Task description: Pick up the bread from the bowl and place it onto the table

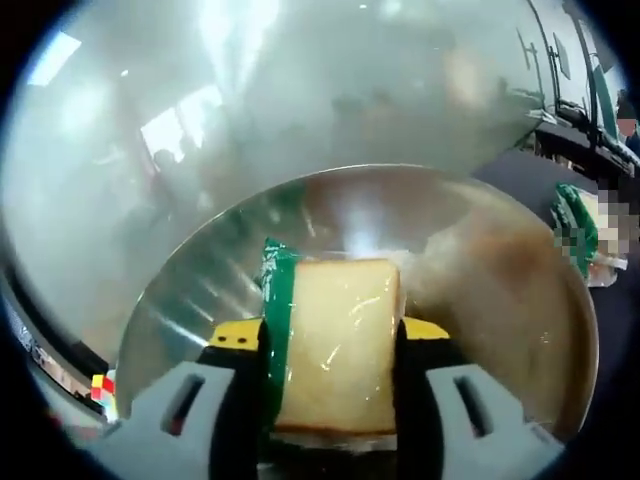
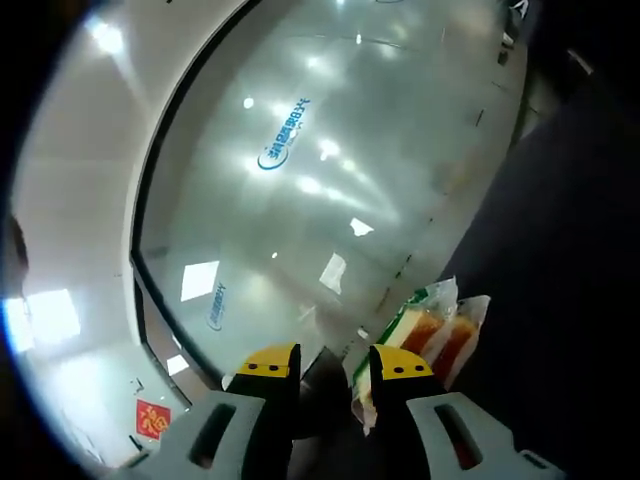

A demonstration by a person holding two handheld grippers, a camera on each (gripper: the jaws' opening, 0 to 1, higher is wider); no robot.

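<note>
1. In the left gripper view, my left claw [image 1: 335,350] is clamped on the bread [image 1: 342,345], a pale square slice in clear wrap with a green strip along its left edge.
2. The slice stands upright between the two yellow-tipped jaws, both pressing against its sides.
3. The bread sits over the steel bowl [image 1: 500,290]; the bowl's shiny inside curves around it. I cannot tell whether the slice touches the bowl's bottom.
4. Past the bowl's rim to the right, another green-wrapped packet [image 1: 578,225] lies on the dark surface [image 1: 520,165].
5. In the right gripper view, my right claw [image 2: 335,365] has its jaws parted with nothing between them.
6. Just beyond its right jaw lies a wrapped bread packet [image 2: 430,335] with orange-brown sides and a green edge, resting on the dark surface [image 2: 560,280].
7. Behind that is a pale glossy wall with blue lettering [image 2: 282,133].
</note>
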